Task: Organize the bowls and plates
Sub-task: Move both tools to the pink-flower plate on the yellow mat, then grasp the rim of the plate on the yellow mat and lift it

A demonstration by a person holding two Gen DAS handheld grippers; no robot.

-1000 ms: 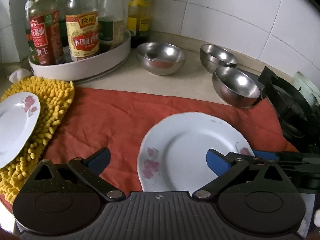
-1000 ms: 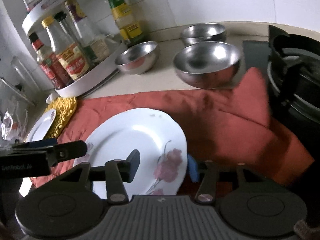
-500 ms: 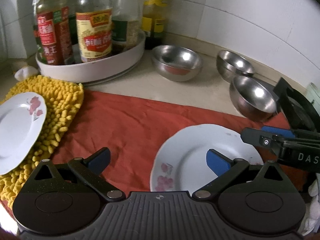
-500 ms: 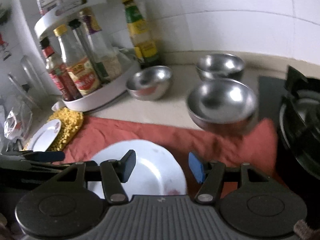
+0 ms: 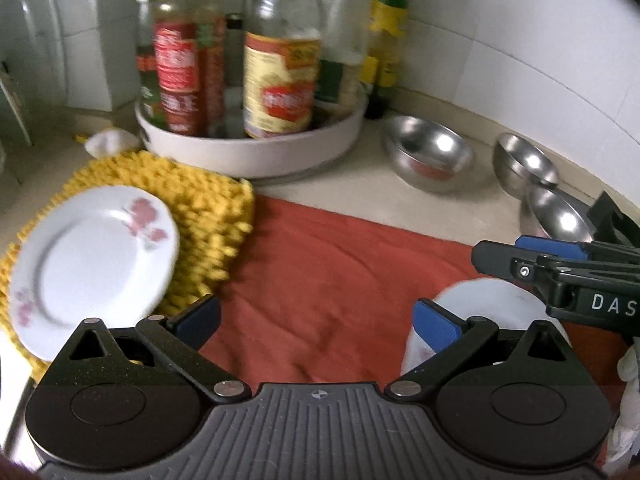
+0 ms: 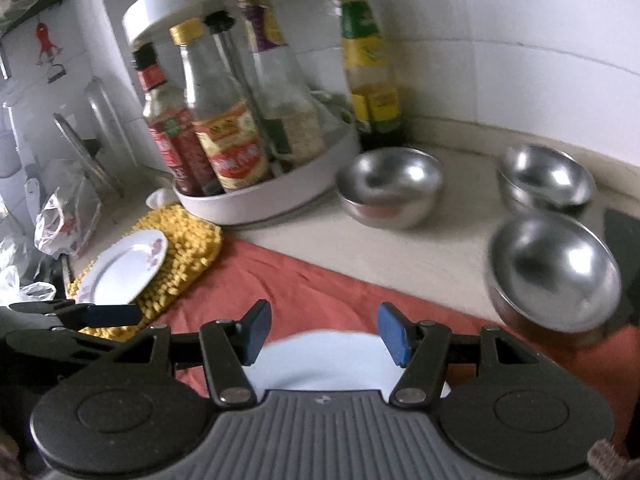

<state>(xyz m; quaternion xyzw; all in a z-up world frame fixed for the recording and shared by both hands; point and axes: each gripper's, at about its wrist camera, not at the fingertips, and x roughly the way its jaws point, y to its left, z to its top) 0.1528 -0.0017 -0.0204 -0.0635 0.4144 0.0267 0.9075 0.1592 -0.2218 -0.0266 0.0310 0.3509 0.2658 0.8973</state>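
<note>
Left tongs (image 5: 316, 316): jaws are standing wide apart with nothing between them, hanging over the red cloth (image 5: 340, 272); blue pads are facing each other.
Right tongs (image 6: 322, 334): jaws are gaping open and holding nothing, hanging above the near large plate (image 6: 320, 364); they are also showing at the right edge of the left view.
Large plate: is lying on the red cloth at the near side, partly hidden under both tools.
Small plate (image 5: 92, 264): is resting on the yellow mat (image 5: 208, 220) at the left, pink flower print facing up.
Steel bowls: one bowl (image 6: 390, 188) is sitting on the bench (image 6: 440, 252) just right of the white tray (image 5: 256, 152); a second far bowl (image 6: 544, 178) is sitting near the tiled wall; a third bowl (image 6: 554, 272) is sitting near that, at the cloth's far right edge.
Bottles: several sauce bottles (image 5: 280, 68) are standing upright in the white tray at the far left.
</note>
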